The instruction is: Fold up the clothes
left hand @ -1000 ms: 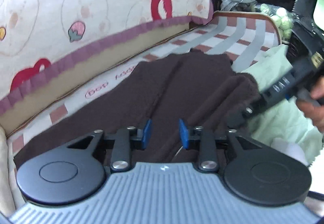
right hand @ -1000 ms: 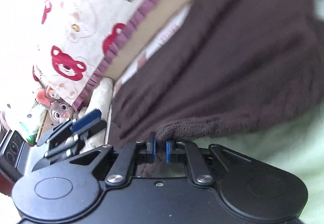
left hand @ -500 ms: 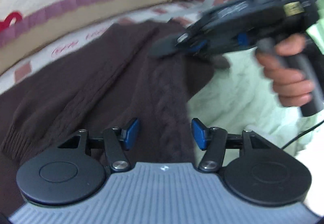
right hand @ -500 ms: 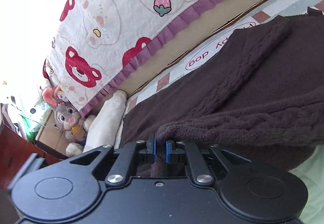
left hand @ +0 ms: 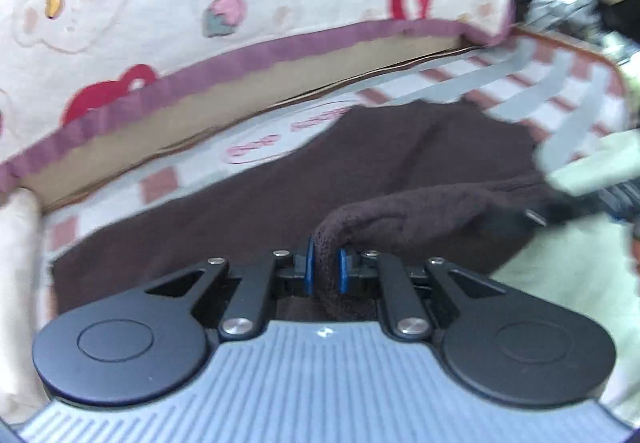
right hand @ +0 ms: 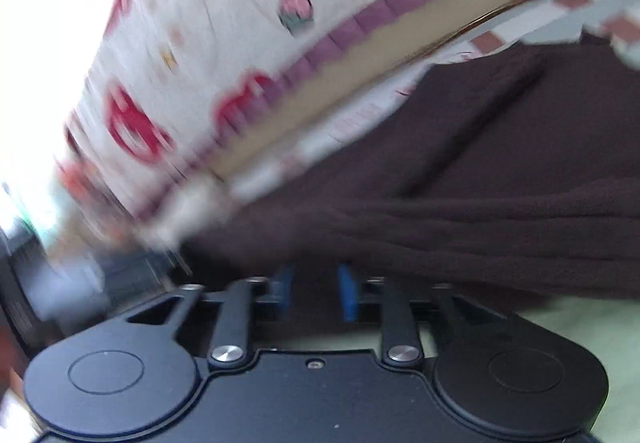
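We see the dark brown knitted sweater (left hand: 400,163) spread flat over a white bed sheet with pink squares and grey stripes (left hand: 520,79), its near right edge lying on a pale green blanket (left hand: 560,275). The left gripper (left hand: 325,270) has its blue pads (left hand: 308,267) pinched on a thick raised fold of the sweater, and that fold runs off to the right as a rolled ridge. In the right wrist view the right gripper (right hand: 314,293) sits low at the sweater's near edge, its blue pads (right hand: 347,295) held apart with dark knit showing between them (the picture is blurred, so we cannot tell whether they touch the fabric). A cream quilt with red bear prints and a purple border (left hand: 200,3) rises along the far side.
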`<state>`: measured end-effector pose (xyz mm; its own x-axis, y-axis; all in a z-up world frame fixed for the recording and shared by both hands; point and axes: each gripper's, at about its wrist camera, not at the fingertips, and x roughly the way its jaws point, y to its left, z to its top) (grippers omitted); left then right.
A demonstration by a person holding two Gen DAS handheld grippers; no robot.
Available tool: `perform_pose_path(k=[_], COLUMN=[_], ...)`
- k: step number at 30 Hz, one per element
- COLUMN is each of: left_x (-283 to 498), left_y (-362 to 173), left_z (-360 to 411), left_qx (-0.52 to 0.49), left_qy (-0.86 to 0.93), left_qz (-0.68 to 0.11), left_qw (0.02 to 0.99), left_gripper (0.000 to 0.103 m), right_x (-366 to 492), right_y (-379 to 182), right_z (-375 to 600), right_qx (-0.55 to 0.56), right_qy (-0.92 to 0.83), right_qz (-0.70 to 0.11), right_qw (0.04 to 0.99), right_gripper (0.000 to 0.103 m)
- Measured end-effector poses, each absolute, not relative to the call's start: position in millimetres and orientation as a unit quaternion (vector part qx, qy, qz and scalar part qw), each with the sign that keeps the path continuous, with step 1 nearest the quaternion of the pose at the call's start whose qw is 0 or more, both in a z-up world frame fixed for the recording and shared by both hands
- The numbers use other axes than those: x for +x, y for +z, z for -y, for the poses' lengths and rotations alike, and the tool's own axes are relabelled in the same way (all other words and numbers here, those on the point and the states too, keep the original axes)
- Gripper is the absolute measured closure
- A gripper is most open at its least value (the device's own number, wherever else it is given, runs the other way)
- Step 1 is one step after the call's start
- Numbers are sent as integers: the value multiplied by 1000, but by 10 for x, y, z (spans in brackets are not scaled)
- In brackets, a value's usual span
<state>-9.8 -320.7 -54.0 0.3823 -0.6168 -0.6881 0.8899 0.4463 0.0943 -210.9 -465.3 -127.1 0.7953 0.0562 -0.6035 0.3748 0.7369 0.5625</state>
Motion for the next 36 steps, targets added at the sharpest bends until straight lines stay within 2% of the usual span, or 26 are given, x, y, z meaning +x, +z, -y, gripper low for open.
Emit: perform_pose_path(k=[3,6,10,13,14,15,18,19,20,21,25,30,36], left_x=[45,169,230,182,157,129,51,38,41,64,307,687,995], left_y=[-627,-669,-705,-687,-668,-639,-517,-451,-387,-328,-253,-584,-856], left_z=[3216,3183,3211,3244,3249,3250,3250,3251,3251,3258,3439,3745,3860], left_qx=[222,200,194,198,200,201,208,212,214,217,252,297,289], left_qy=[-457,-453,-450,-450,-452,-457,-473,-481,-487,-491,-487,-455,-405], left_qz=[-310,-332,-342,-341,-340,-339,-333,-329,-326,-324,-323,-335,-352], left_qw=[803,803,802,801,800,798,789,785,782,779,771,770,793], left_gripper=[92,91,91,91,91,91,91,91,91,91,87,86,87], right_x=[-2353,-2689,-2983,-2872,-2796,-2690,-2449,-2412,-2394,-2375,-2145,-1926,-1840], right_y=[-1423,-1514,-1463,-1413,-1416,-1444,-1472,-1441,-1385,-1331,-1273,-1390,-1524], right_z=[4707,4835,5026,5030,5022,5010,4971,4969,4991,5023,5291,5359,5023], right_qx=[246,193,246,231,219,203,159,151,154,163,181,203,160], right_qy=[-194,-289,-304,-288,-282,-276,-279,-286,-288,-288,-265,-239,-202], right_qz=[-376,-404,-367,-352,-354,-363,-363,-349,-329,-312,-315,-368,-386], right_qw=[872,846,844,860,865,866,875,880,886,891,893,875,886], right_gripper=[62,61,57,45,37,35,37,41,49,51,51,50,41])
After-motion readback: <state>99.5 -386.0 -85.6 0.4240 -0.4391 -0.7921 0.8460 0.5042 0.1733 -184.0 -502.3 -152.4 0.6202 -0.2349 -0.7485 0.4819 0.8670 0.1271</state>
